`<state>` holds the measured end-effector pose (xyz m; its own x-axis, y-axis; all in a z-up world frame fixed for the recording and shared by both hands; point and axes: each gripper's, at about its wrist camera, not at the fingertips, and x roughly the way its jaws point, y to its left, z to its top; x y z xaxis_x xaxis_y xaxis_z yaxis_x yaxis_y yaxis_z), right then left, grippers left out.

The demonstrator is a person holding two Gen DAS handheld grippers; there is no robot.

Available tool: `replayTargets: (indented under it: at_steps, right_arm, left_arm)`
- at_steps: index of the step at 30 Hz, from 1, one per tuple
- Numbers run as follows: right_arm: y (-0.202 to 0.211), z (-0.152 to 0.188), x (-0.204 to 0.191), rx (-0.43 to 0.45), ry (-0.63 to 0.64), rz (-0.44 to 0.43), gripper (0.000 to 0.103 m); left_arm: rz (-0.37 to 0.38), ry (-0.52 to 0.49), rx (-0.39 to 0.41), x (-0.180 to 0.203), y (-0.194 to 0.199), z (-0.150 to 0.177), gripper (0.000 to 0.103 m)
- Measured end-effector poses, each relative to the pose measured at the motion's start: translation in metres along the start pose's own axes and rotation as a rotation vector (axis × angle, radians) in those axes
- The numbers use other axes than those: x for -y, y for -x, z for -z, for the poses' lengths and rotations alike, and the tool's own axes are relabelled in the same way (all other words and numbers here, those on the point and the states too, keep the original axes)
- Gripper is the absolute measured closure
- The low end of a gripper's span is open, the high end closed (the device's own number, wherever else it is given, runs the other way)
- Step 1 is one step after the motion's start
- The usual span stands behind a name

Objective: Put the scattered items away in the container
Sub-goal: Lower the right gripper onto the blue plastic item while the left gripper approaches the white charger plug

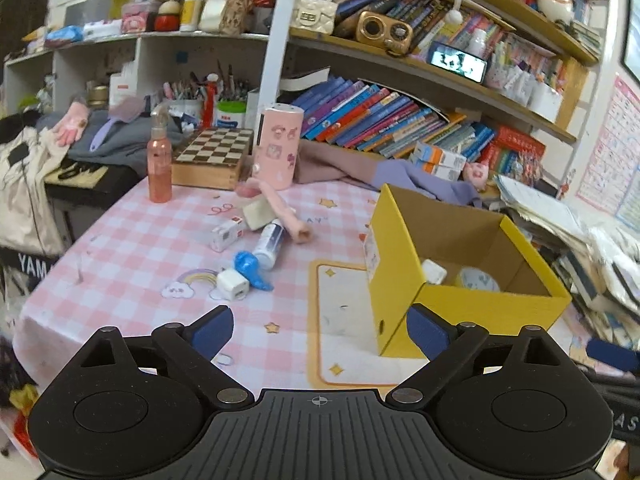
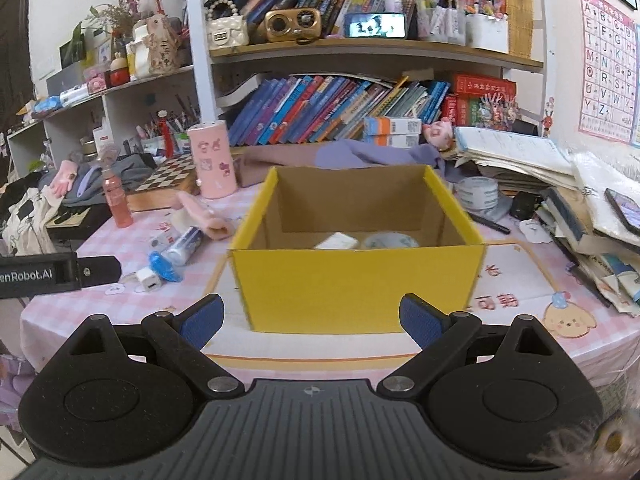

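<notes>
With both the left gripper (image 1: pixel 320 330) and right gripper (image 2: pixel 310 320) spread and holding nothing, the white cube-shaped plastic charger (image 1: pixel 233 285) lies just ahead-left of the left one, nearer than the open yellow cardboard box (image 2: pixel 360 280).

A lived-in home study corner, likely a child's. Behind the pink checked tablecloth (image 2: pixel 132 236) rise crowded shelves of books (image 2: pixel 320 108); right of those books hangs an alphabet poster (image 2: pixel 608 68), left stands a chessboard (image 1: pixel 212 148).
</notes>
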<state>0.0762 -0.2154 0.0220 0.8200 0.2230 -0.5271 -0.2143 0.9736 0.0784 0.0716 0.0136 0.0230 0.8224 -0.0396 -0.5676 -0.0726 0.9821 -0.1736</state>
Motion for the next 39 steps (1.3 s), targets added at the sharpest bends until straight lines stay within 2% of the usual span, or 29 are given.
replayTargets:
  at_steps: [7,17,26,39]
  right_arm:
    - [-0.007,0.005,-0.045,-0.039,-0.019,-0.008,0.008]
    - [-0.020,0.000,-0.105,-0.068,0.024,-0.013,0.007]
    - [-0.040,-0.008,-0.152,-0.091,0.051,-0.092,0.003]
    - [-0.061,-0.015,-0.161,-0.072,0.042,-0.038,0.004]
  left_arm:
    - [0.046,-0.073,-0.020,-0.031,0.008,-0.003,0.007]
    - [0.049,-0.037,-0.049,-0.090,0.011,-0.006,0.007]
    - [-0.001,-0.010,-0.067,-0.134,0.014,-0.007,0.007]
    - [0.002,-0.035,-0.091,-0.144,-0.002,-0.009,0.008]
